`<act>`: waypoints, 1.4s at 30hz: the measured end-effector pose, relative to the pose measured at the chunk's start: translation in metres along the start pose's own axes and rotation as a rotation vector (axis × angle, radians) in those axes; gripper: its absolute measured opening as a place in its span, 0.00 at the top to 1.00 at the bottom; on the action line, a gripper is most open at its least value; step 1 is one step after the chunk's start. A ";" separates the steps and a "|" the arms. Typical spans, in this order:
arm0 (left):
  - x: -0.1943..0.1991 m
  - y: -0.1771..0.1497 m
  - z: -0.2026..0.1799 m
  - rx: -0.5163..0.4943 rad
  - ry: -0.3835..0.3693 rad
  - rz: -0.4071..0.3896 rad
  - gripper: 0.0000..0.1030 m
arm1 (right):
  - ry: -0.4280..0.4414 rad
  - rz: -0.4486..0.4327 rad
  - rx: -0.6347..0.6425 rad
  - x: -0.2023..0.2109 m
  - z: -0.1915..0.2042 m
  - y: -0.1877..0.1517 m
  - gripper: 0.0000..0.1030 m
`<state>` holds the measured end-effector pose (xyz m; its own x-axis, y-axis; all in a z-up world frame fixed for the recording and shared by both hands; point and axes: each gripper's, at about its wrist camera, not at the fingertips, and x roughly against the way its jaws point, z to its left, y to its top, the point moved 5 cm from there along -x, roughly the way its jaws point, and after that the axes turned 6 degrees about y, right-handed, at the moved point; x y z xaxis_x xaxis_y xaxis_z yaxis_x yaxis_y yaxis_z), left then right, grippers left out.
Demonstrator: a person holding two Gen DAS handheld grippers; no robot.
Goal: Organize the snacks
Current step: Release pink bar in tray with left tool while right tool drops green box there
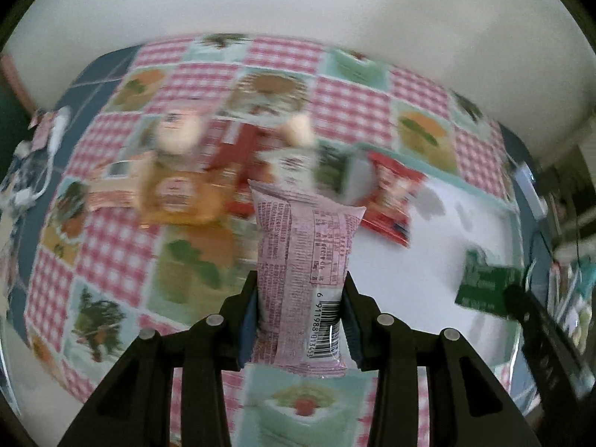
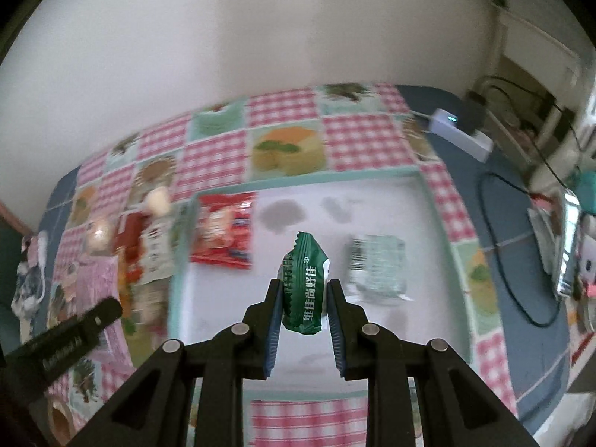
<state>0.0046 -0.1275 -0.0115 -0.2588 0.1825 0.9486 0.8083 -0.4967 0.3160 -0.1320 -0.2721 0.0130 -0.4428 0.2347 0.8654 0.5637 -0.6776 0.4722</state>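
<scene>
My left gripper [image 1: 301, 298] is shut on a pink snack packet [image 1: 303, 257] with a barcode, held upright above the patchwork tablecloth. My right gripper [image 2: 303, 290] is shut on a small green packet [image 2: 302, 283] above a white tray [image 2: 309, 183] with a teal rim. A red packet [image 2: 223, 234] and a pale green packet [image 2: 378, 268] lie in the tray. The left wrist view shows the same tray [image 1: 428, 260], the red packet [image 1: 391, 201] and the green packet [image 1: 484, 287]. A blurred pile of snacks [image 1: 178, 193] lies left of the tray.
A finger of the left gripper [image 2: 93, 316] shows at the lower left of the right wrist view. A white power strip [image 2: 462, 132] and black cables [image 2: 495, 253] lie at the table's right end. A white wall runs behind the table.
</scene>
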 end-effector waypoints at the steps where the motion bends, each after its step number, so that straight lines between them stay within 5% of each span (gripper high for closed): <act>1: -0.001 -0.003 -0.010 -0.022 -0.008 0.006 0.59 | -0.006 0.000 -0.013 0.001 -0.007 0.000 0.76; 7: -0.011 -0.021 -0.057 -0.124 -0.037 0.049 0.55 | -0.028 0.016 -0.077 0.000 -0.038 -0.001 0.75; 9: -0.013 -0.024 -0.064 -0.147 -0.021 0.051 0.38 | -0.030 0.024 -0.088 -0.001 -0.042 -0.001 0.75; 12: -0.015 -0.025 -0.063 -0.148 -0.004 0.058 0.33 | -0.040 0.038 -0.098 -0.004 -0.047 -0.003 0.75; 27: -0.031 -0.012 0.035 0.123 0.142 0.111 0.23 | -0.196 0.069 -0.102 -0.009 -0.066 -0.004 0.73; 31: -0.036 -0.010 0.063 0.169 0.199 0.115 0.08 | -0.206 0.066 -0.060 -0.011 -0.053 -0.003 0.60; 42: -0.051 -0.010 0.145 0.321 0.287 0.140 0.07 | -0.097 0.090 0.092 -0.037 0.041 -0.015 0.26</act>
<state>0.0864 -0.0084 -0.0657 -0.2344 -0.1334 0.9629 0.9575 -0.2028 0.2050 -0.0954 -0.2418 -0.0198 -0.3204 0.2449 0.9151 0.6614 -0.6337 0.4012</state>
